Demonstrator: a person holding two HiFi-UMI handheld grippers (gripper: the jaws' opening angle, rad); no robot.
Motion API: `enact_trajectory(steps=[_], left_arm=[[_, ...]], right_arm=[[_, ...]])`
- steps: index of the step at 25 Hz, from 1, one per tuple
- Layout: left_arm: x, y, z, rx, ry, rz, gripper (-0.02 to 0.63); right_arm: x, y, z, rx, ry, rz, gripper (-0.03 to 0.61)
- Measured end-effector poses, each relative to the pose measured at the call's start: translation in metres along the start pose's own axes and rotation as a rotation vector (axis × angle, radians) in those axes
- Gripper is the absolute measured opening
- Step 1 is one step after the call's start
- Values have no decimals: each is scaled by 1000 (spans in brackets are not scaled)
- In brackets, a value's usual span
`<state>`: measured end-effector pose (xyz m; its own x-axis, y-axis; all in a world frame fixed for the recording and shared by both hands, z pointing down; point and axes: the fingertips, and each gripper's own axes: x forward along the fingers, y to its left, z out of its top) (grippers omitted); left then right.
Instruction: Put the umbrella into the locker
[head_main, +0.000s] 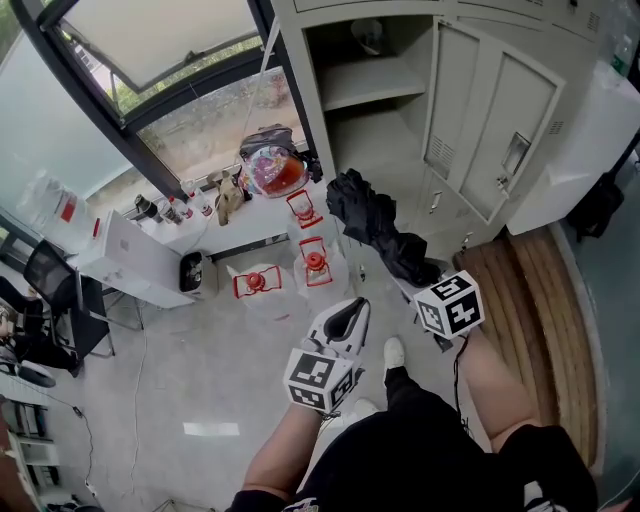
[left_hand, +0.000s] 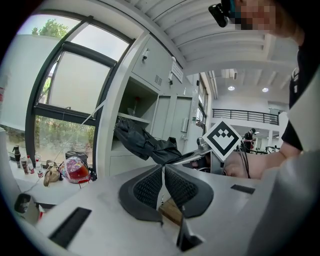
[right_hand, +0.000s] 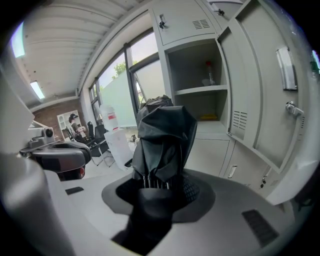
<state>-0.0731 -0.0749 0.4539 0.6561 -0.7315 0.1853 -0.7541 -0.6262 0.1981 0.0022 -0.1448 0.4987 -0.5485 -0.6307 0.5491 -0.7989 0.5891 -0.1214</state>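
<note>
**Desk:** Forearms (head_main: 288, 448) and dark trousers (head_main: 425, 455) fill the near edge. Which step is this?

**Photographer:** The carry, by my reading. The right gripper (right_hand: 160, 189) has its jaws clamped on the folded black umbrella (head_main: 372, 222), which is held in the air and pointed at the open locker (head_main: 300, 70) on the far right, not yet inside. The left gripper (left_hand: 163, 172) rides on the left, its jaws pressed together on nothing.

**Desk:** What does the next move need?

**Photographer:** Probably a push on through the opening into the lower compartment (right_hand: 205, 107), then a release. The loose canopy looks floppy and could snag on the frame.

**Desk:** Is anything in the way?

**Photographer:** The door (head_main: 490, 130) stands swung wide to the right, so the mouth looks free. A bottle (right_hand: 210, 73) sits on the upper shelf. Red-capped water jugs (head_main: 314, 262) stand on the floor left of the locker, and a bag (head_main: 272, 168) sits on the window ledge farther left — both off the line of travel.
</note>
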Motion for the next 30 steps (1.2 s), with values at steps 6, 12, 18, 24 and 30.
enact_trajectory(steps=[6,12,18,24,30], left_arm=[[37,18,11,-2,2,-5,28],[72,37,22,-7,-4,-10,28],[103,52,31,-13,-8,-12,28],[135,60,38,0,1,-9,28],[163,65,49,27,8,6,28]], right_arm=[[22,-35,20,0,8,-13,202],[46,-66,40,-19,16,-27,202],[66,-96,58,-19,24,-43,202],[86,-122,76,-26,23,-37,202],[106,-143,92,-67,30,-19,202]])
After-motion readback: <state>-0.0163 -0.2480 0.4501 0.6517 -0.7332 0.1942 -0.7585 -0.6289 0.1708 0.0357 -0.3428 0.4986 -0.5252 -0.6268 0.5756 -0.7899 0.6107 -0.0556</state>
